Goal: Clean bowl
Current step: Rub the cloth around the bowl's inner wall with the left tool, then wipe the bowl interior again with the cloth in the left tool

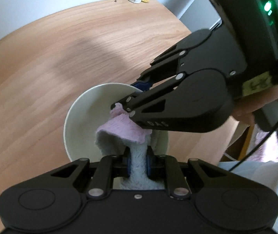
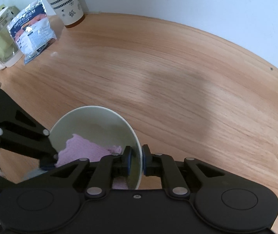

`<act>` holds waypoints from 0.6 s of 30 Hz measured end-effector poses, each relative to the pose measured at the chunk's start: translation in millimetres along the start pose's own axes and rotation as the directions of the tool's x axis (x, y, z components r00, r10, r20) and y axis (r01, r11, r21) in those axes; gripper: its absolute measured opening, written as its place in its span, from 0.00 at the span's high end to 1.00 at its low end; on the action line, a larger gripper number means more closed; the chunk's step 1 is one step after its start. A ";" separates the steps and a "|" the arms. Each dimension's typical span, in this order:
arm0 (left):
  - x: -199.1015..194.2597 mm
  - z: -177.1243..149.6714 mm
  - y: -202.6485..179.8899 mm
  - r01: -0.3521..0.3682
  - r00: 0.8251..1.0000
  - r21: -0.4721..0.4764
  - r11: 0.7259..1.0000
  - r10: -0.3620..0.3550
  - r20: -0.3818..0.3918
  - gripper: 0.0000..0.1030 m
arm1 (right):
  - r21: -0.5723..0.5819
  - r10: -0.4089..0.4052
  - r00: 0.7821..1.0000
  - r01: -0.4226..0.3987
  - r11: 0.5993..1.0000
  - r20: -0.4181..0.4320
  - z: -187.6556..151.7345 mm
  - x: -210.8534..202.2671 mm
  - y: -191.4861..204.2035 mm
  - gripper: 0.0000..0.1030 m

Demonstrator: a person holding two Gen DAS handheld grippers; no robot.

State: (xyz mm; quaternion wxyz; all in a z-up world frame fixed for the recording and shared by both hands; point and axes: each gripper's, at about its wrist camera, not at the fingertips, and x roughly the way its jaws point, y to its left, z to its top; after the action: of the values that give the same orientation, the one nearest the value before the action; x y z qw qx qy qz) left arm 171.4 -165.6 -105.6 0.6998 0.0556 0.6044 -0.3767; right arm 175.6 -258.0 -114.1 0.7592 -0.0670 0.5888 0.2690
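The left gripper [image 1: 138, 164] pinches a pink and pale blue cloth [image 1: 127, 130] between its 2 blue pads, and the cloth hangs inside the white bowl [image 1: 84, 117]. The right gripper [image 2: 137, 162] clamps the bowl's rim at about 4 o'clock of the bowl. The bowl is tilted above the wooden table [image 2: 168, 68]. A patterned tumbler [image 2: 65, 2] stands at 11 o'clock.
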 end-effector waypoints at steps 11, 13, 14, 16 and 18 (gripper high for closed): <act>18.1 -0.7 -16.0 -0.024 0.999 -0.006 1.000 0.024 0.049 0.87 | 0.032 -0.012 1.000 0.012 0.999 -0.017 -0.1 -0.1 0.9 0.85; 24.2 0.3 -21.2 -0.061 0.996 0.021 0.998 0.060 0.062 0.87 | 0.032 -0.017 1.000 0.018 0.999 -0.021 0.0 0.1 1.9 0.85; 25.9 0.3 -22.4 -0.073 0.995 0.027 0.997 0.071 0.064 0.87 | 0.031 -0.023 0.999 0.023 0.999 -0.023 -0.8 -0.1 2.1 0.85; 29.4 -1.2 -23.4 -0.094 0.993 0.025 0.995 0.092 0.078 0.87 | 0.031 -0.026 0.999 0.026 0.999 -0.023 -1.4 -0.3 1.7 0.85; 32.1 -3.8 -23.2 -0.118 0.989 0.019 0.993 0.116 0.090 0.87 | 0.029 -0.031 0.999 0.031 0.999 -0.024 -2.5 -0.3 1.5 0.85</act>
State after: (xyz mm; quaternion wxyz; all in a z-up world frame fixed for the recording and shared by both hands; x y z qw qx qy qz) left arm 154.0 -194.8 -126.3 0.7462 0.0825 0.5636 -0.3445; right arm 172.7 -257.8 -114.3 0.7572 -0.0682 0.6005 0.2478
